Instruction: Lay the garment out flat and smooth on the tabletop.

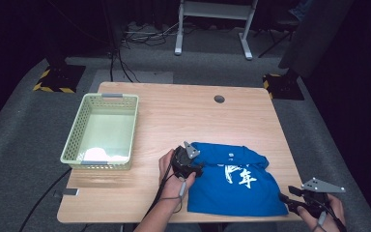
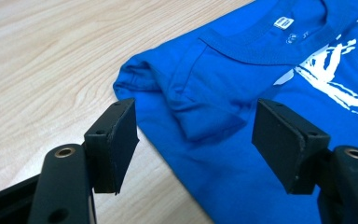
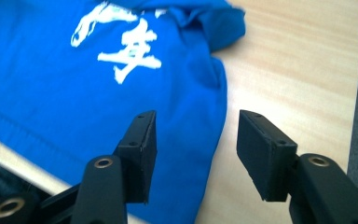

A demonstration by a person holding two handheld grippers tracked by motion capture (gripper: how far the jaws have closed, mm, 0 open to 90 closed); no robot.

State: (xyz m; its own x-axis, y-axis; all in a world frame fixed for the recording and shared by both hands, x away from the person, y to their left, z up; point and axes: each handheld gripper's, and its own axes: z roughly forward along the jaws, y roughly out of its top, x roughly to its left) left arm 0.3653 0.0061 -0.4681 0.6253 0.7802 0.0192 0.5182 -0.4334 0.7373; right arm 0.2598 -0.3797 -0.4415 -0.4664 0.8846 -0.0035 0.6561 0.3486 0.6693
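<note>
There was one blue T-shirt (image 1: 232,181) with white printed characters, one pale green basket (image 1: 75,135), one wooden table (image 1: 174,116) and two grippers, each held in a hand. The left gripper (image 1: 189,166) stood at the shirt's folded sleeve edge; in the left gripper view its jaws stood wide apart, the folded sleeve (image 2: 200,112) lying ahead of and between them, the pads pressing on nothing. The right gripper (image 1: 290,200) hung just off the shirt's other lower corner, by the table's near edge; in the right gripper view its jaws were partly open and empty, one jaw over blue cloth (image 3: 74,93), the other over bare wood. The shirt lay flat between the two grippers. The basket sat well apart from the left gripper, on its outer side, holding something white (image 1: 96,154) at its near end; I could not tell what it was
</note>
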